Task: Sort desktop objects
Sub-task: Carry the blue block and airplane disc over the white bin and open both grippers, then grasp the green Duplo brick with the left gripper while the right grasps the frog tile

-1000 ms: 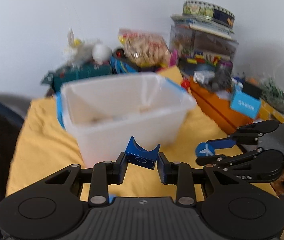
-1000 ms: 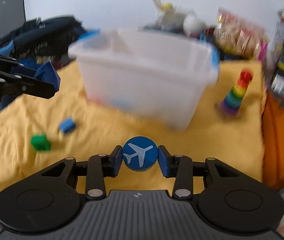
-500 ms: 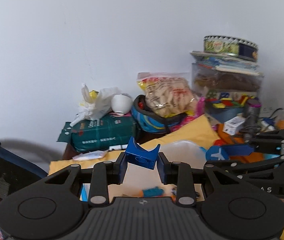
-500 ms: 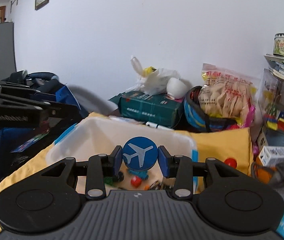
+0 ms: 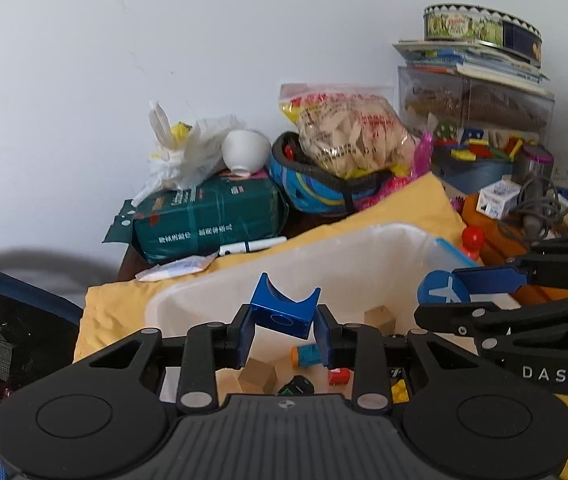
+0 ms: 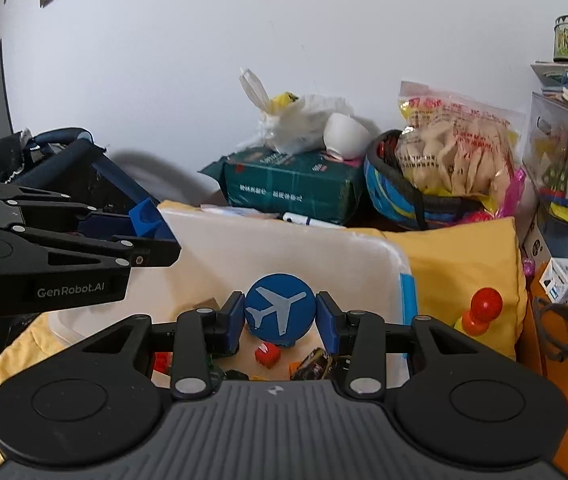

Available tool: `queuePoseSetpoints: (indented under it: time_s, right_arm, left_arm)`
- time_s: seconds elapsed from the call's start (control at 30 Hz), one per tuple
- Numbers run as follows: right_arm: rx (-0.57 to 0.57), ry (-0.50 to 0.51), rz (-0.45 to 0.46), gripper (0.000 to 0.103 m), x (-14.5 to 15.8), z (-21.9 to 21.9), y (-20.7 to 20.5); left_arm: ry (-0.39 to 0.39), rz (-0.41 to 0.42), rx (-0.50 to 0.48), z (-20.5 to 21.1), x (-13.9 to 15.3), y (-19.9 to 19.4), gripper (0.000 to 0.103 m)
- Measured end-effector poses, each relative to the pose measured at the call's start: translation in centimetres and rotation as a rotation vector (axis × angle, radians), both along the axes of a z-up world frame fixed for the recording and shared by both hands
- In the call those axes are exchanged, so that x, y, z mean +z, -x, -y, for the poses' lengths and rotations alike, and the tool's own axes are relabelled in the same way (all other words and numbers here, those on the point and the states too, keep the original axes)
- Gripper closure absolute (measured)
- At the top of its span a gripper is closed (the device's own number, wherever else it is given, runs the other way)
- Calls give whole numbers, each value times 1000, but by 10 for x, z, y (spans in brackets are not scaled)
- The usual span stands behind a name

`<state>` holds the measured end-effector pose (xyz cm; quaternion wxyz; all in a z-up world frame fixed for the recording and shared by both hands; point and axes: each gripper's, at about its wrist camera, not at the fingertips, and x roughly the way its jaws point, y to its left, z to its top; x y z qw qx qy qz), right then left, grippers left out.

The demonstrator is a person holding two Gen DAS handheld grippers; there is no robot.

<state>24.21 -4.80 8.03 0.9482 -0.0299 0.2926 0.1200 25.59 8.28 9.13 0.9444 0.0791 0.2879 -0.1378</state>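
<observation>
the left hand-held gripper (image 5: pixel 284 330) is clamped on a dark blue plastic block with a curved saddle-shaped top (image 5: pixel 284 309), holding it tilted above the open translucent white plastic bin (image 5: pixel 363 252). the right hand-held gripper (image 6: pixel 280 320) grips a round blue disc printed with a pale airplane (image 6: pixel 280 311), also over the bin. small toy pieces lie on the bin's bottom, among them a red cube (image 6: pixel 268 354) and a plain wooden cube (image 5: pixel 258 376). the bin sits on a yellow cloth (image 6: pixel 463 264) covering the tabletop.
</observation>
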Motion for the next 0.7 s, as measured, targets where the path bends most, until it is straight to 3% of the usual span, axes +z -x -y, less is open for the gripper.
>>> queuePoseSetpoints:
  time_s: [0.2,0.3,0.37,0.43,0.7]
  right_arm:
    - [-4,23,-13,58,-6,-4,-3]
    - [2,41,-28,53,-9,-7,-6]
    - [2,43,-24,53,-7,-7,-2]
    - [11,42,-2,53,-3,-7,6]
    - [14,-12,29,52,8,3,38]
  left_arm:
    - [-10,-48,-13,3,-12,-7,67]
    - [-10,-82,10,3,-16,-6,56]
    - [11,-67,18,-1,-12,0,47]
    - [32,-43,18,-4,-5,9,43]
    - [79,11,14,-11,16,70,38]
